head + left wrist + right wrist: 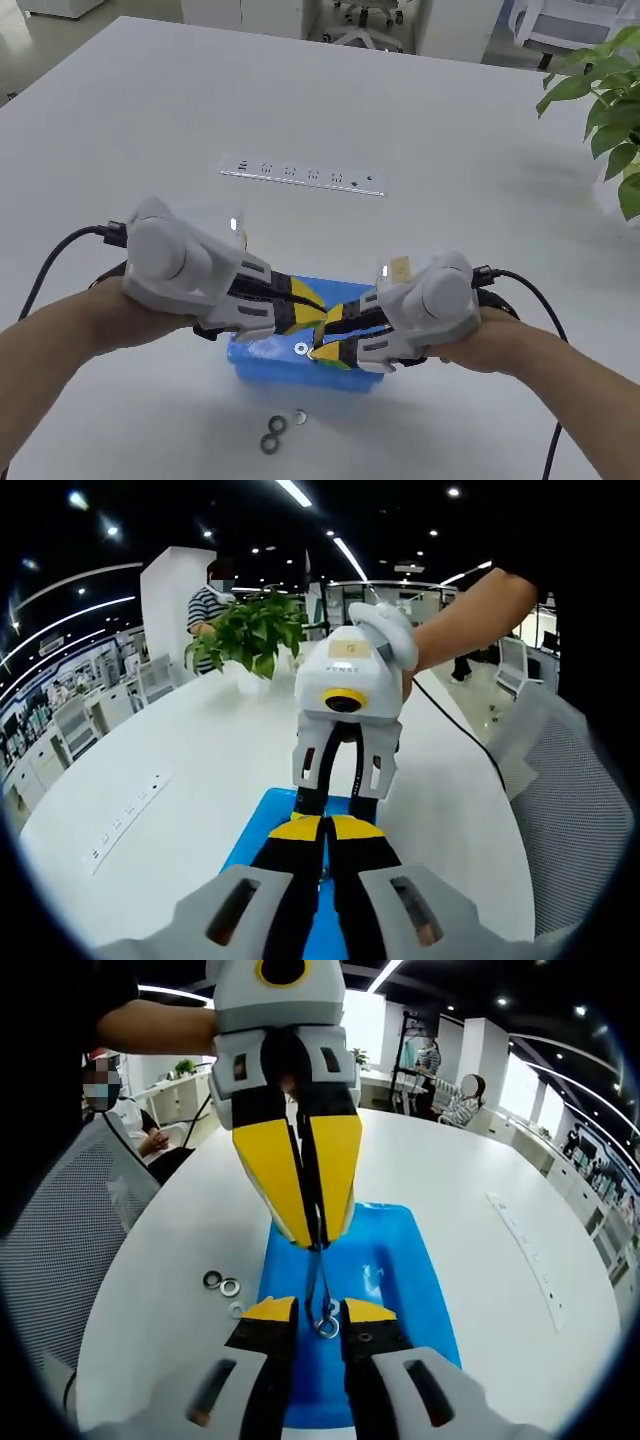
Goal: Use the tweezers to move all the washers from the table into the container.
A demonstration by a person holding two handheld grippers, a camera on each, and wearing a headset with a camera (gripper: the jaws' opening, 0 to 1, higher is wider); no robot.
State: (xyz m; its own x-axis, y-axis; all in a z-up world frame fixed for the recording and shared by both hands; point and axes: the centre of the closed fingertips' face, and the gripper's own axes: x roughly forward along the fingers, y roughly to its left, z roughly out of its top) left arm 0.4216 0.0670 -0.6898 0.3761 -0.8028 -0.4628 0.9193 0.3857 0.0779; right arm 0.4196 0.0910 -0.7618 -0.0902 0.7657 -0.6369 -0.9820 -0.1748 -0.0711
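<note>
Hanging over the blue container (400, 1280), tweezers (318, 1282) with washer (327, 1328); open table (470, 1160) around.

No readable text anywhere; label on the right gripper (350, 648) housing too small to read.

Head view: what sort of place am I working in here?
Probably an open-plan office. A large white table carries a power strip, wheeled office chairs stand beyond it, and a leafy plant shows at the right.

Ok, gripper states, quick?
Left gripper: shut on the tweezers, washer at their tip.
Right gripper: open, jaws flanking the tweezers.
</note>
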